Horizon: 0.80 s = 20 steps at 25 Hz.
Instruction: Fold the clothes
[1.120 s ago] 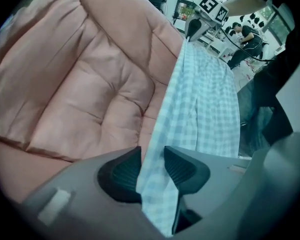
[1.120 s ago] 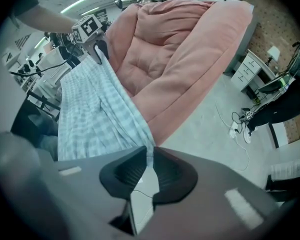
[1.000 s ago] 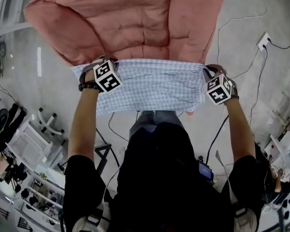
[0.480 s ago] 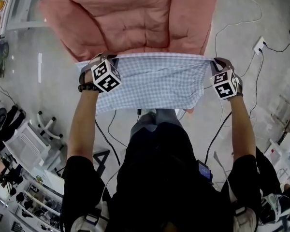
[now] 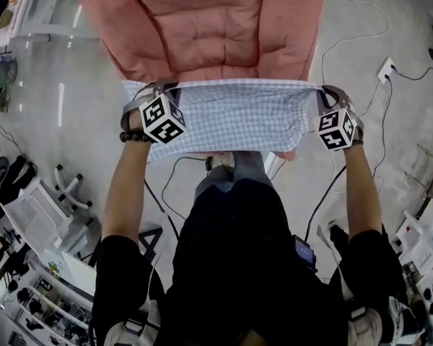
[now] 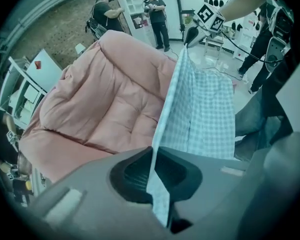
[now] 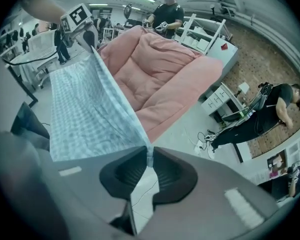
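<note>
My left tongs [image 6: 154, 171] and right tongs [image 7: 149, 169] each pinch top corner of checked cloth [image 5: 238, 114], stretched taut above pink quilt [image 5: 202, 27].

Thin checked cotton-like cloth [image 5: 238, 117], puffy matt quilted pink cushion [image 5: 209, 27]

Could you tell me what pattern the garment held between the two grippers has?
Small blue-and-white checks on the garment, clearest in the head view.

Checked cloth [image 5: 238, 114] stretched between both grippers
</note>
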Available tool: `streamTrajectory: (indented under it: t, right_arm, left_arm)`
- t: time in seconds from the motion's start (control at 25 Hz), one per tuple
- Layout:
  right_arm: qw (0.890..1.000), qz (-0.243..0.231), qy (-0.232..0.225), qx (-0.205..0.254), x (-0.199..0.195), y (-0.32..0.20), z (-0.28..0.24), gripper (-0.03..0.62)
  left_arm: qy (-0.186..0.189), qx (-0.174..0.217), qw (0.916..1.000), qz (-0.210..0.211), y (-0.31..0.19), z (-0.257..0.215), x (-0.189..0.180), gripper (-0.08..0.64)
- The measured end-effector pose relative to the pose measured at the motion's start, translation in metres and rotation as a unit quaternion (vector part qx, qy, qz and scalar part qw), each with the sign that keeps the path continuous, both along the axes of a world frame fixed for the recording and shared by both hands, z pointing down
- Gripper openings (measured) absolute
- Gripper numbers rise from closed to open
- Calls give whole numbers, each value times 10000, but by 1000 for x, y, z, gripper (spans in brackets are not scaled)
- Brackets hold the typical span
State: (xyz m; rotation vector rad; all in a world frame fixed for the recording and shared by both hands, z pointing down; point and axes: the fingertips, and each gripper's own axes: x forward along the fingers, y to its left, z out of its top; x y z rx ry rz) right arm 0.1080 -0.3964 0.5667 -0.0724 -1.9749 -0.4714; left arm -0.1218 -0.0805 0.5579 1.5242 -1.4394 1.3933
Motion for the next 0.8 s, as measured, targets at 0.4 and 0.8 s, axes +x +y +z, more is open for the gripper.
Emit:
streamTrajectory:
  t: [0.4,0.8]
  right_arm:
    - [9990,-241,-179,324,61,52,7,44]
    - [9966,-517,-50,643,118,93,17,44]
  left_arm:
    - [-348,163,9992,61,59,-5,70,14]
    - [-384,61,9987,314,103,-7,134,14]
